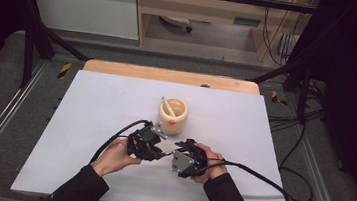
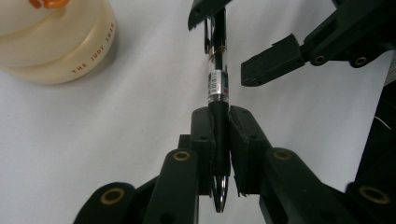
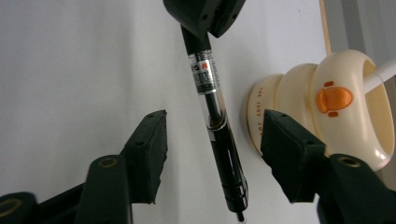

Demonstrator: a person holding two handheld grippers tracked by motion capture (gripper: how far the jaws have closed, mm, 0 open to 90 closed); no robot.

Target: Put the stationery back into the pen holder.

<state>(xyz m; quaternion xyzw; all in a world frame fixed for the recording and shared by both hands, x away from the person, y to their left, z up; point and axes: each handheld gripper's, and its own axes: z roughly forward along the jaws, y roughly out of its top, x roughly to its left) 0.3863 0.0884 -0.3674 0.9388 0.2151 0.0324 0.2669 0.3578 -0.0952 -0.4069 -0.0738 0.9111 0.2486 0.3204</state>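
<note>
Your left hand-held gripper (image 2: 219,140) pinches the black grip of a black-and-clear plastic ballpoint pen (image 2: 217,84). The pen's long axis runs along the jaws, writing tip toward your hand, clip end toward your right hand-held gripper (image 3: 212,154), whose spread jaws flank the barrel untouched. A cream ceramic duck-faced holder (image 1: 173,115) stands just beyond on the white worktop (image 1: 89,121).

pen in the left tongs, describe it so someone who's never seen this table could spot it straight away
Start at the cream duck-faced cup in the middle of the white table. Just in front of it, two hands hold black tongs tip to tip. The pen bridges them: clear barrel, black grip, barcode sticker, clamped in the left tongs, unlike the white stick standing in the cup.
</note>
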